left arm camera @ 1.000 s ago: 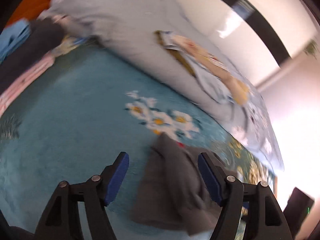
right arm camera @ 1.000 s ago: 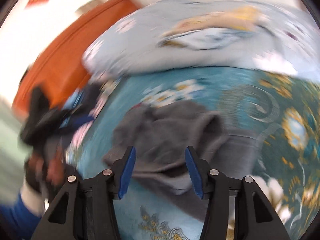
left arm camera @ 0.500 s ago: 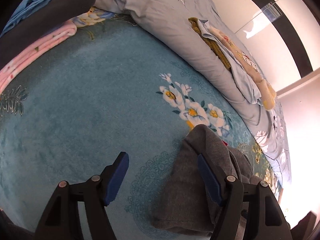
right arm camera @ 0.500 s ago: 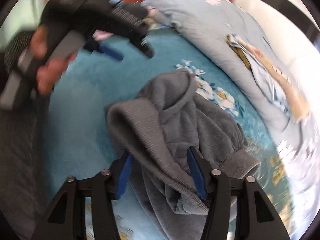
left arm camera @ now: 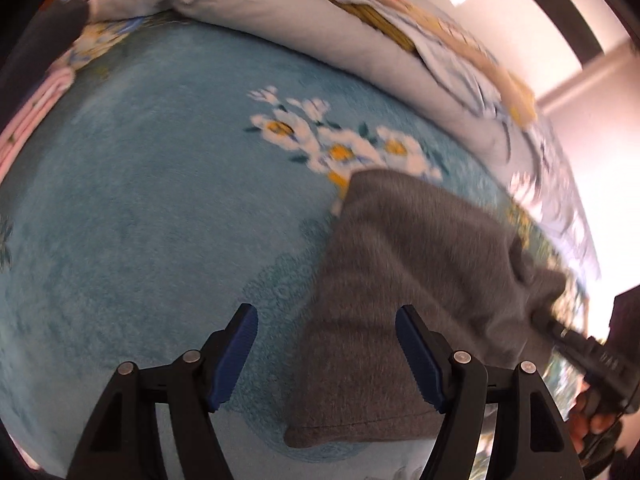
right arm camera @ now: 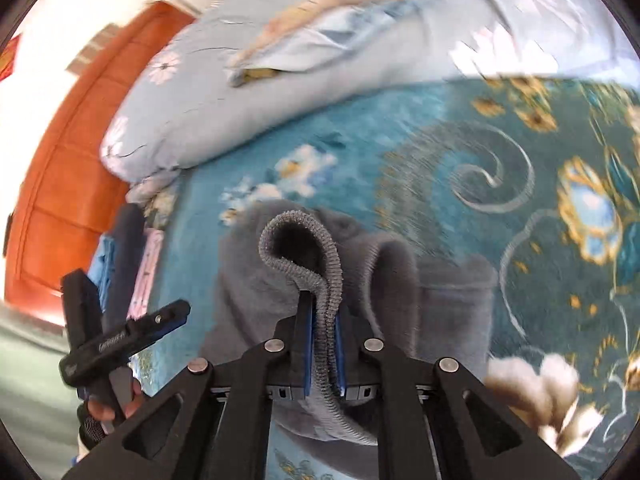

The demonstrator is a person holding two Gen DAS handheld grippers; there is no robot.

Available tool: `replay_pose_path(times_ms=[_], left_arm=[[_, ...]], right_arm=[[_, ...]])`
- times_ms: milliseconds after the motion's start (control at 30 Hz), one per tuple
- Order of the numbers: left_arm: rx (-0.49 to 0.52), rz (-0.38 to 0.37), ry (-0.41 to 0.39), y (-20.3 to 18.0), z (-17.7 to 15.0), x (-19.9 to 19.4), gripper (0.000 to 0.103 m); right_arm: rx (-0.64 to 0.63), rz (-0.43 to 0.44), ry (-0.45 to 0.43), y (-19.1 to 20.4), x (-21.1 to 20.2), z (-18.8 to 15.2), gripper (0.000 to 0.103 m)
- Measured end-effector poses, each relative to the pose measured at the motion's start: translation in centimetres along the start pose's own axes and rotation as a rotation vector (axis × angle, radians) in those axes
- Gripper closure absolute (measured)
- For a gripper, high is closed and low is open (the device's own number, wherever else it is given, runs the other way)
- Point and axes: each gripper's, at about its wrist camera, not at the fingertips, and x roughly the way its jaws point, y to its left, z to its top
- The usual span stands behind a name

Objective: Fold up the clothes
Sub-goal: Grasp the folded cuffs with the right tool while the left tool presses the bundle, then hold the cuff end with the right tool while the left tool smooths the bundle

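A grey fleece garment (left arm camera: 416, 280) lies crumpled on a teal flowered blanket (left arm camera: 152, 200). My left gripper (left arm camera: 326, 356) is open, low over the blanket, with the garment's near left edge between its blue pads. My right gripper (right arm camera: 322, 344) is shut on the garment's ribbed hem (right arm camera: 324, 280), which loops up above the fingers; the rest of the garment (right arm camera: 400, 280) sags below. The right gripper also shows at the right edge of the left wrist view (left arm camera: 576, 340), and the left gripper at the left of the right wrist view (right arm camera: 120, 332).
A pale blue flowered duvet (left arm camera: 320, 24) with small clothes on it lies along the far side. A stack of folded pink, dark and blue clothes (right arm camera: 128, 264) sits at the left by an orange headboard (right arm camera: 68, 168).
My right gripper has closed on the grey garment's ribbed hem and lifted it. My left gripper has shifted so the garment's edge lies between its open fingers.
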Motion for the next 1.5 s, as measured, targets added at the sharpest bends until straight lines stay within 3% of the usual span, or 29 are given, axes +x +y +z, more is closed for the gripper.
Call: replay_pose_path(times_ms=[133,333,467,667,733,800,867,967,1300,1367,1500], left_arm=[[0.073,0.049,0.039,-1.4,-0.4,1.0,0.028],[-0.001,0.024,0.038,-0.1,-0.1,0.8,0.028],[-0.094,-0.012,0.045,1.6,0.2,0.6,0.028],[-0.104,-0.005,0.038,1.9,0.2,0.2,0.028],[-0.105,-0.004,0.034,1.8,0.2,0.3,0.028],[-0.113,-0.006,0.030,2.0,0.2,0.1,0.028],[-0.123,-0.009,0.026,2.2,0.2,0.0,0.028],[-0.142,-0.016,0.017,2.6,0.2,-0.3,0.028],[-0.281,-0.154,-0.081,5.3,-0.2,-3.3,0.028],[-0.289,-0.173,-0.085,5.4,-0.2,-3.5,0.028],[-0.242,-0.159,-0.063,4.5,-0.2,-3.1,0.028]], right_arm=[[-0.035,-0.096,-0.021,0.1,-0.3,-0.3,0.069],[0.011,-0.071,-0.011,-2.2,0.4,0.1,0.053],[0.084,0.027,0.015,-4.2,1.4,0.3,0.045],[0.170,0.137,-0.012,-4.9,2.1,0.2,0.043],[0.165,0.163,-0.028,-4.4,1.9,0.1,0.045],[0.153,0.167,-0.039,-3.7,1.7,-0.1,0.056],[0.137,0.158,-0.041,-3.2,1.4,-0.2,0.075],[0.142,0.149,-0.026,-2.5,1.2,0.0,0.085],[0.148,0.310,-0.105,0.6,-5.8,-0.1,0.088],[0.158,0.296,-0.119,-0.3,-7.0,-0.7,0.088],[0.220,0.218,-0.062,-3.8,-5.1,-1.9,0.088]])
